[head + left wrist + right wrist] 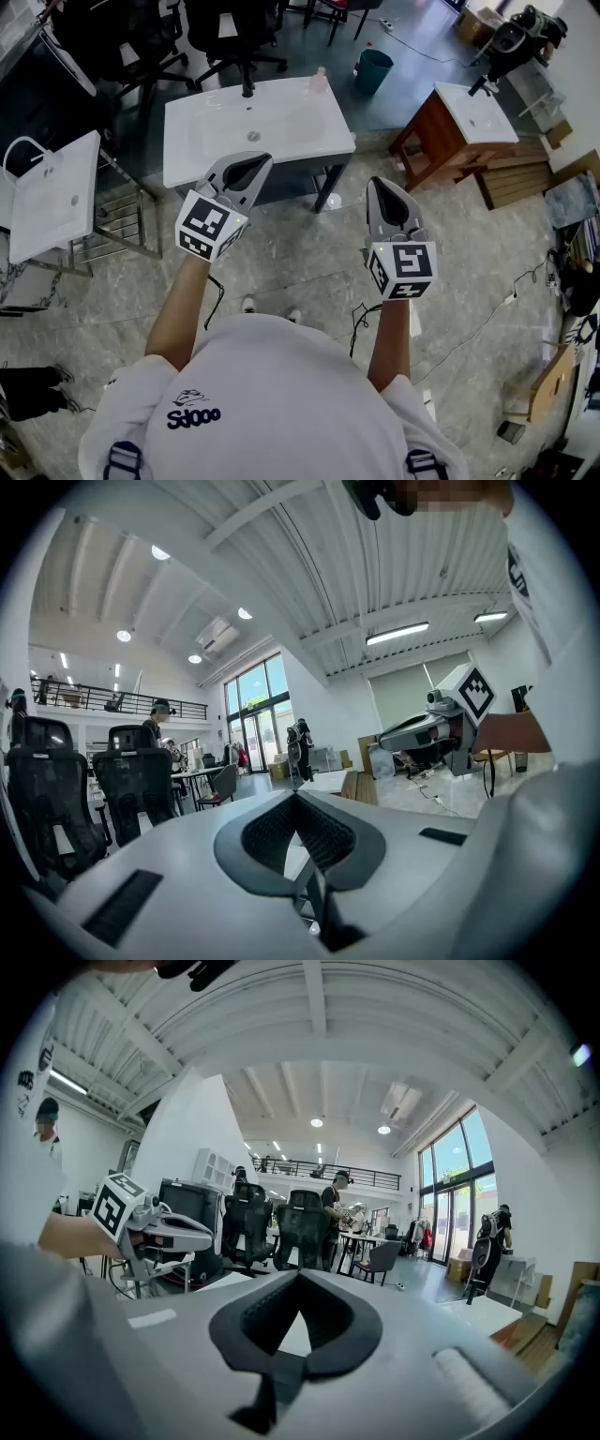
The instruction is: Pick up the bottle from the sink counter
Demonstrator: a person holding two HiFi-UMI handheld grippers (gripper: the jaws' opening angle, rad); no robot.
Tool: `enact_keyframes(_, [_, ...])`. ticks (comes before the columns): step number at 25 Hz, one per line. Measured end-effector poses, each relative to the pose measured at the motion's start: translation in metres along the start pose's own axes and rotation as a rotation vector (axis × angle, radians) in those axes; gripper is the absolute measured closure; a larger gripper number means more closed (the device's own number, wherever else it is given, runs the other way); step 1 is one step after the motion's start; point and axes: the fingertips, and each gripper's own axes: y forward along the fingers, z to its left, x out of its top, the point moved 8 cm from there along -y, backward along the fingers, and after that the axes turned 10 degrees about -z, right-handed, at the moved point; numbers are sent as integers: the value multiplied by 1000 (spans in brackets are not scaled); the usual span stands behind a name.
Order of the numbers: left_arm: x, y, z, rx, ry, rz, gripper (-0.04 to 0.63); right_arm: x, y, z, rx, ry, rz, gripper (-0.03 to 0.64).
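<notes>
A small pale pink bottle (319,81) stands upright at the far right edge of the white sink counter (206,141). My left gripper (262,157) is raised over the counter's near edge, its tip pointing toward the basin, well short of the bottle. My right gripper (373,182) hangs over the floor to the right of the counter. Both are shut with nothing between their jaws, as the left gripper view (298,792) and right gripper view (300,1273) show. The bottle does not appear in either gripper view; both look up into the room.
Another white sink (47,197) on a metal rack stands at the left. A wooden vanity with a basin (459,127) and stacked pallets (520,178) are at the right. Behind the counter are office chairs (234,33) and a teal bin (374,70). Cables lie on the floor.
</notes>
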Motion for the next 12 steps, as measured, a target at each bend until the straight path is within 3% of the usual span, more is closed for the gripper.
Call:
enact_keyframes(9, [5,14,-22,19,5,6,591,-9,-14,-27,-17,12,-25,607])
enact_keyframes(12, [7,16,-35,26,13,13,591,-19,-19,-34,20,17,-11,607])
